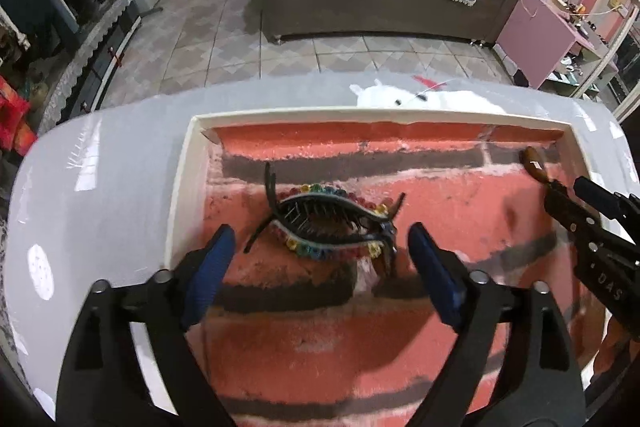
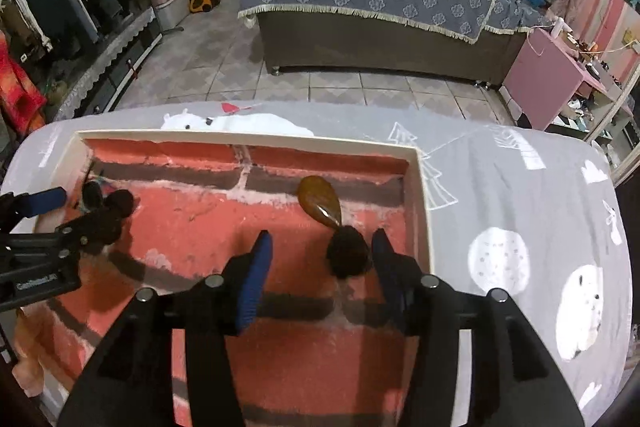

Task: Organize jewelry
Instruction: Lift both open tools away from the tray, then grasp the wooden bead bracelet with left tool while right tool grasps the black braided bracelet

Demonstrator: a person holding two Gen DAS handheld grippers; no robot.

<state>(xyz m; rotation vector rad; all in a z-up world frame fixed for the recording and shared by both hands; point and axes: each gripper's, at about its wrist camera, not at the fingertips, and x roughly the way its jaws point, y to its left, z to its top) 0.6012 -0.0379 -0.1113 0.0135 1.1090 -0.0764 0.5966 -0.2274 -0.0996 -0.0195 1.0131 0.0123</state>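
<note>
The left gripper [image 1: 320, 259] is hanging spread around the rainbow-beaded hair claw [image 1: 328, 223], not pinching it. The right gripper [image 2: 320, 267] is standing parted beside the brown hair tie [image 2: 332, 227]. Both pieces are lying in the red-lined tray [image 1: 360, 115], apparently placed; any remaining jewelry is not visible.

White letters "DAS" stand on the right gripper [image 1: 560, 183], nothing else legible.

A black hair claw [image 1: 326, 223] edged in rainbow-coloured beads lies mid-frame in a cream-rimmed tray [image 1: 182, 187] lined with red brick-pattern print; at right, a glossy amber-brown clip [image 2: 319, 201].
</note>
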